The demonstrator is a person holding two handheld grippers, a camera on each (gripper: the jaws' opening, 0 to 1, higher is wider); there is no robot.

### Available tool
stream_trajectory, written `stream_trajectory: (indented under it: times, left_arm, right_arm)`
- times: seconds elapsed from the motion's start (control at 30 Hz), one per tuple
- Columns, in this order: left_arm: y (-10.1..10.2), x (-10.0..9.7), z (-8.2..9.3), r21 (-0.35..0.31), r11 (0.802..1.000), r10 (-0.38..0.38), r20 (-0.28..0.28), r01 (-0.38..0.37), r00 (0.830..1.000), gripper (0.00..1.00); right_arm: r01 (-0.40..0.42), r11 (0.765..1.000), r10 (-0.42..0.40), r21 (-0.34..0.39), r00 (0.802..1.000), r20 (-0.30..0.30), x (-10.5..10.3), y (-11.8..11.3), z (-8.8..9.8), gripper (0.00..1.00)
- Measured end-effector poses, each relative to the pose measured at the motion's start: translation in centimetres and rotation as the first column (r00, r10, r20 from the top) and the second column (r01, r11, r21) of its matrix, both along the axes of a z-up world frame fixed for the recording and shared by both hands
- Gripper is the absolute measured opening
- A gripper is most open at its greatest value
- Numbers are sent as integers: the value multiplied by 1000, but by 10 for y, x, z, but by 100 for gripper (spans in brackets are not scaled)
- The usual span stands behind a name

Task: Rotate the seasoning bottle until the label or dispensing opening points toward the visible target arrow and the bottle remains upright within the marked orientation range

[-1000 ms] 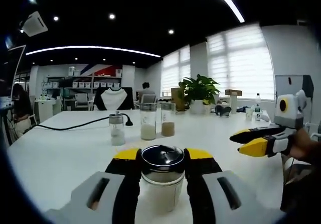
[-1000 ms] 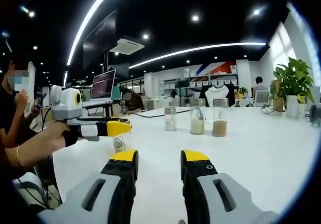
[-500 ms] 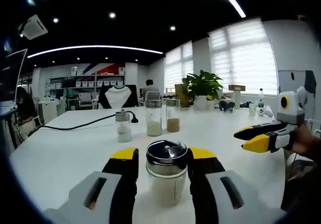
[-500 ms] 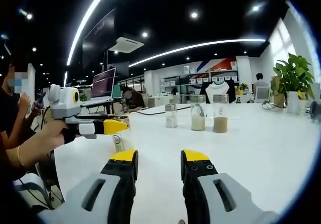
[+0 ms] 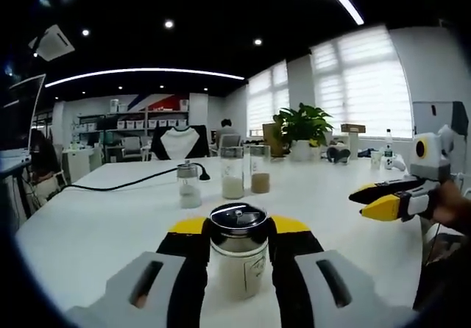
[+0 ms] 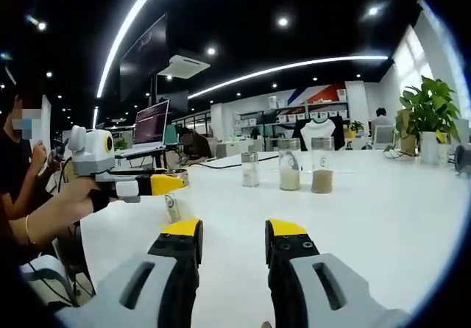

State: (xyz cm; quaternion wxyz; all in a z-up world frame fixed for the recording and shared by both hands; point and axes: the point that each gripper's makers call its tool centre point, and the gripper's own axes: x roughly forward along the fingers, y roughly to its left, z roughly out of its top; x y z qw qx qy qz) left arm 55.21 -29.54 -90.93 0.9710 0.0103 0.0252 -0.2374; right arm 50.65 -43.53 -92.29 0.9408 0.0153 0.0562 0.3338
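Seasoning bottle [image 5: 238, 258] stands upright on the white table [image 5: 88, 232], clamped between the jaws of the left gripper [image 5: 237, 229]. Over the last second its printed label has swung into sight on the bottle's right side, so the turn appears underway; no target arrow is visible to judge alignment. Right gripper view adds the left gripper [image 6: 168, 184] from the side, plus its own right gripper [image 6: 232, 234], jaws parted and empty. Both views show three glass jars [image 5: 222, 182] farther back.

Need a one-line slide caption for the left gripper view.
Left gripper clamps upright seasoning bottle on white table; right gripper hovers nearby.
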Motion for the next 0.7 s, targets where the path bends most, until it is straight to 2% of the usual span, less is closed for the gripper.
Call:
stream_trajectory:
  times: [0.2,0.37,0.5,0.7]
  left_arm:
    - [-1,2,1,15,1000,10,15,-11,1000,32]
    - [0,2,4,3,1000,12,24,-12,1000,32]
    - [7,4,10,-19,1000,20,32,-19,999,32]
    - [23,8,11,8,999,44,34,-44,998,32]
  right_arm:
    - [8,1000,-8,4,1000,-3,0,-4,0,32]
    - [13,1000,-13,8,1000,-2,1,-6,1,32]
    - [14,1000,-14,10,1000,0,1,-7,2,32]
    - [10,1000,-10,10,1000,-1,1,-7,3,32]
